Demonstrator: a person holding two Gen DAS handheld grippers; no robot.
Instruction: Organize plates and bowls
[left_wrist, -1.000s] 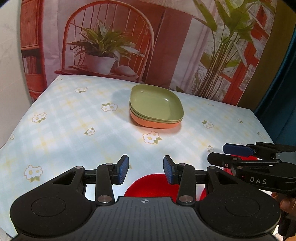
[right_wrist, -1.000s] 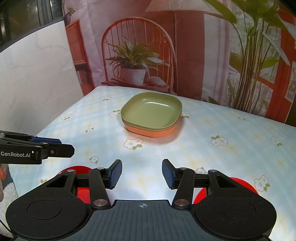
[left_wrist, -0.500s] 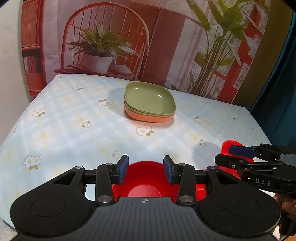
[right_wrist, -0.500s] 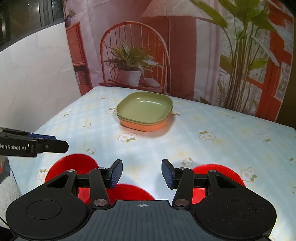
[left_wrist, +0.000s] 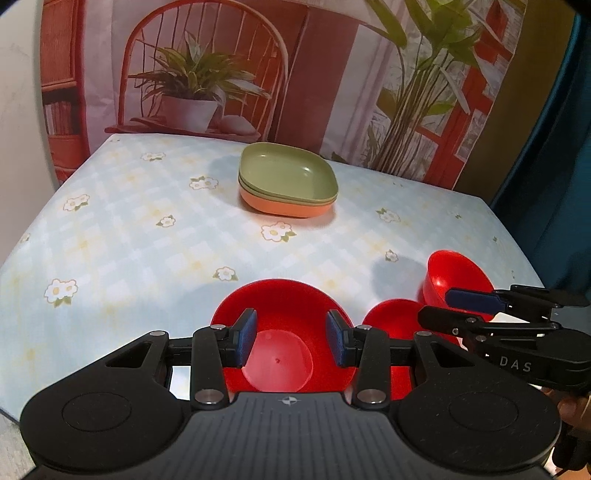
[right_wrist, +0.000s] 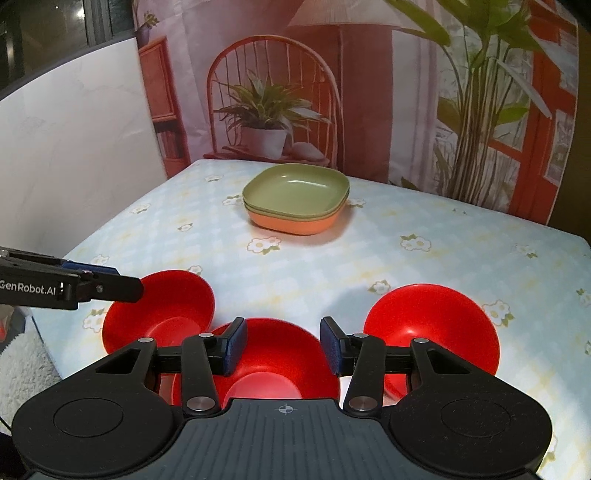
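Table (left_wrist: 122, 236) under pale blue checked cloth with daisy print. Far centre: stack of square plates (left_wrist: 288, 184), two green on one orange, standing alone, well apart from everything else.

Near edge: three red bowls in a rough row. Left bowl (right_wrist: 162, 314), middle bowl (right_wrist: 273, 354), right bowl (right_wrist: 432, 328). All upright, empty, close together but not nested. Middle bowl just beside both neighbours; contact between rims not resolvable.

Left gripper (left_wrist: 288, 338): above left bowl, fingers spread, blue pads (left_wrist: 245, 336) on nothing, bowl interior visible in the gap. Bowl rim wider than the gap.

Right gripper (right_wrist: 281, 345): above middle bowl, jaws closing, nothing pinched, only bowl floor visible below between the pads.

Each gripper in the other's view: right gripper entering left wrist view from the right edge, over middle and right bowls, partly hiding both; part of a hand at its lower right. Left gripper entering right wrist view from the left edge, tip over left bowl's rim.

Surroundings: printed backdrop (right_wrist: 369, 92) behind table (chair, potted plants, red window frame); white panel (right_wrist: 74, 147) at left; dark blue curtain (left_wrist: 554, 147) at right. Open cloth between bowls and plate stack.
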